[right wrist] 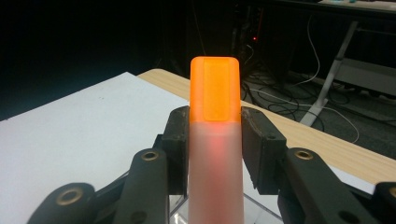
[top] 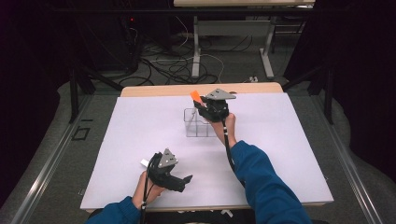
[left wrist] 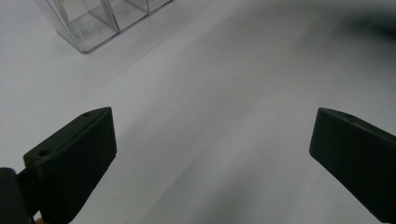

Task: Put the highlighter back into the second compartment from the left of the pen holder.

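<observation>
The right gripper [top: 205, 108] is up over the clear organizer [top: 198, 123] near the table's [top: 289, 154] far middle, w/ jaws clamped on an orange highlighter [top: 195, 96]. In the right gripper view the highlighter [right wrist: 215, 121] stands straight up between the two pads, orange cap end above the jaws, frosted barrel running down thru them; both pads press its sides. Just under the barrel a bit of the organizer's clear rim [right wrist: 261, 210] shows, so the highlighter is held above the organizer, not resting on the table. In the high view the cap end sticks out up-left of the gripper, tilted, above the organizer's far side. Whether the lower end sits inside a compartment can't be told.

The left gripper [top: 180, 179] is near the table's front edge, well apart from the organizer, held in the person's left hand [top: 144, 189]. Its jaws are spread wide w/ nothing between them; in the left gripper view just bare white table [left wrist: 210, 140] lies between the pads, and a corner of the organizer [left wrist: 100, 21] w/ its dividers shows at top left, some way off.

A small white thing [top: 144, 162] lies on the table just left of the left gripper; too small to tell what it is.

The person's blue sleeve [top: 261, 182] comes in from the bottom right.
</observation>
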`<state>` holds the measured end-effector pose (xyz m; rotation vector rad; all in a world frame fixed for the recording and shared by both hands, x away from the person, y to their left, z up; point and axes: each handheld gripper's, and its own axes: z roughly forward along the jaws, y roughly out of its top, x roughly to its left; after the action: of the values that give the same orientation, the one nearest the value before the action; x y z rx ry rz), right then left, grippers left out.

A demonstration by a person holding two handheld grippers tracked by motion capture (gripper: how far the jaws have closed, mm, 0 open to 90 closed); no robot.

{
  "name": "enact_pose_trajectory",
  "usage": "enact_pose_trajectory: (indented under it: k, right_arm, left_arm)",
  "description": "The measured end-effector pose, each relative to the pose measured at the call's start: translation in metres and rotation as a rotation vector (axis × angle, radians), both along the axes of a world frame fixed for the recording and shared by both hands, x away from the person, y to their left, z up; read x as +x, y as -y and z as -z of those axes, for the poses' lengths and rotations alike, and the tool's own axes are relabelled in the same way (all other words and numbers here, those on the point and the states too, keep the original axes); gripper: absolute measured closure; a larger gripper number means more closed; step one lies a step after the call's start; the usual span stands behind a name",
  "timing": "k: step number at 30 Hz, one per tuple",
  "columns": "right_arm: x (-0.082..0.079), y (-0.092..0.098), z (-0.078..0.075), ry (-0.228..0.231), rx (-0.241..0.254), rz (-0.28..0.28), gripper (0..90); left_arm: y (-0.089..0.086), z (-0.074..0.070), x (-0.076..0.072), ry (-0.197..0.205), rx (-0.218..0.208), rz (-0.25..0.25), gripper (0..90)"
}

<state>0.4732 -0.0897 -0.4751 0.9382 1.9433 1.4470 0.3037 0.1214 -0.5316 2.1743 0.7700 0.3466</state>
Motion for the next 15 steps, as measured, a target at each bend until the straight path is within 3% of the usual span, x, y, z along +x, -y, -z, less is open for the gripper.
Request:
enact_pose_trajectory:
  k: [8, 13, 15]
  right_arm:
    - [0.001, -0.008, 0.005, 0.011, 0.008, 0.014, 64.4]
    - [0.001, -0.011, 0.009, 0.001, 0.003, 0.018, 64.3]
    - [0.002, -0.013, 0.011, -0.006, -0.003, 0.023, 63.9]
  left_arm:
    - [-0.001, -0.001, 0.000, -0.018, 0.005, 0.009, 0.5]
    - [-0.001, -0.001, 0.000, -0.017, 0.005, 0.009, 0.5]
    - [0.000, 0.000, 0.000, 0.001, 0.001, 0.000, 0.5]
